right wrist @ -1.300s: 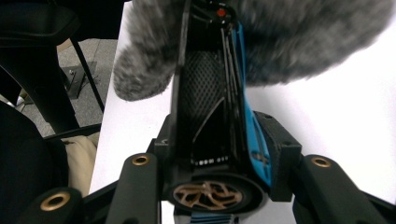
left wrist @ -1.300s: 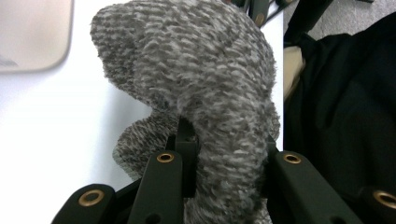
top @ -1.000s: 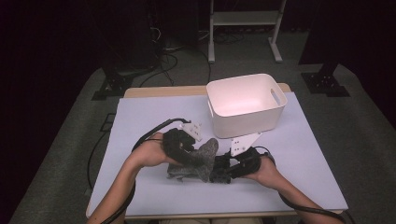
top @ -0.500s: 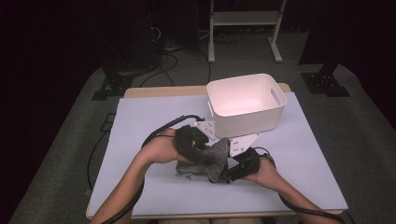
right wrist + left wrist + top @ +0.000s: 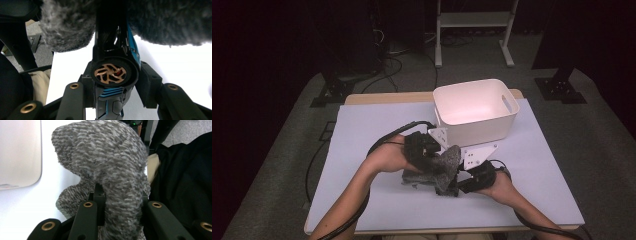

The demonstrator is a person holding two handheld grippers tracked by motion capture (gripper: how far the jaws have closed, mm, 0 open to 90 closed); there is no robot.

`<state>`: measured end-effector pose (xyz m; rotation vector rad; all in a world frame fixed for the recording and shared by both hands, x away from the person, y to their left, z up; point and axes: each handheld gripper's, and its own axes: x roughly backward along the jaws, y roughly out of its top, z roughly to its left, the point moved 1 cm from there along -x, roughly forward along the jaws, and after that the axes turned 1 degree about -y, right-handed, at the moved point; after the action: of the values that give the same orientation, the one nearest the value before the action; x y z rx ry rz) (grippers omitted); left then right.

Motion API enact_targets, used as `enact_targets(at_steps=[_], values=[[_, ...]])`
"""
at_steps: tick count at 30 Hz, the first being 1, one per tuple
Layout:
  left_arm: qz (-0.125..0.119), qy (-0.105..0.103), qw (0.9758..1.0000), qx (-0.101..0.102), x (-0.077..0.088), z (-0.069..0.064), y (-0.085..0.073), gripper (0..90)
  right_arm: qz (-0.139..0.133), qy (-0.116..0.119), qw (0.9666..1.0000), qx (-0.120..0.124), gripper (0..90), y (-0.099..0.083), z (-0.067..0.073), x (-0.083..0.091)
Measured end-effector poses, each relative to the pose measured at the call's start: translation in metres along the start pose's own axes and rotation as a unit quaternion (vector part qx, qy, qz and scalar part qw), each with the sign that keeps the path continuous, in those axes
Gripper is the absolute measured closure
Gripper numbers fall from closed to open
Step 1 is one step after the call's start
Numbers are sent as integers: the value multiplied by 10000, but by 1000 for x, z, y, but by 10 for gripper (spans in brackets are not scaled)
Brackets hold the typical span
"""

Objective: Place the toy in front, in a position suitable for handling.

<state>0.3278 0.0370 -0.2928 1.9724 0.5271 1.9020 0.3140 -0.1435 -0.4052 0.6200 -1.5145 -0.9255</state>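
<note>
While it lies near the front edge of the tabletop [image 5: 362, 135], the grey knitted cloth [image 5: 439, 167] looks thick, speckled and crumpled. The left hand-held gripper [image 5: 424, 150] pinches a fold of this cloth between its pressed jaws. The right hand-held gripper [image 5: 469, 182] grips a black and blue tool [image 5: 113, 62], partly under the cloth; its jaws have just been closing. A white bin [image 5: 477, 112] stands behind, toward the back right corner.
</note>
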Motion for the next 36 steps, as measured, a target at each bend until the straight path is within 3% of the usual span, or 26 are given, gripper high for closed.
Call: enact_targets(at_steps=[6, 9, 12, 17, 22, 24, 26, 28, 29, 32, 36], values=[[-75, 41, 9999, -65, -1, 1, 11, 717, -115, 53, 9998, -181, 558, -4, -3, 2], [-228, -76, 9996, -131, -2, -3, 20, 717, -162, 49, 9997, -154, 558, -4, -3, 2], [-149, -109, 9998, -78, -10, 1, 24, 712, -185, 47, 9996, -214, 558, -3, -1, -1], [-279, -167, 9995, -31, -10, 5, 18, 711, -244, 49, 9995, -204, 562, -6, -4, 2], [-178, 37, 9998, 61, -3, 5, 10, 710, -198, 17, 9998, -76, 597, -6, -3, 5], [-204, 63, 9997, 130, -1, 8, 3, 708, -225, 51, 9996, -175, 633, -7, -6, 9], [-366, -12, 9990, 253, -2, 9, -2, 717, -264, 160, 9992, -272, 669, -9, -8, 11], [-452, -135, 9985, 260, -4, 9, -4, 729, -209, 123, 9996, -172, 666, -7, -5, 10], [-489, -181, 9983, 251, -5, 9, -4, 729, -132, 124, 9998, -117, 654, -4, -4, 9], [-496, -207, 9985, 122, -8, 6, 0, 731, -153, 126, 9996, -189, 475, 3, -4, 8], [-559, -332, 9979, 69, -14, 4, 7, 731, -234, 177, 9995, -128, 416, 9, -3, 0]])
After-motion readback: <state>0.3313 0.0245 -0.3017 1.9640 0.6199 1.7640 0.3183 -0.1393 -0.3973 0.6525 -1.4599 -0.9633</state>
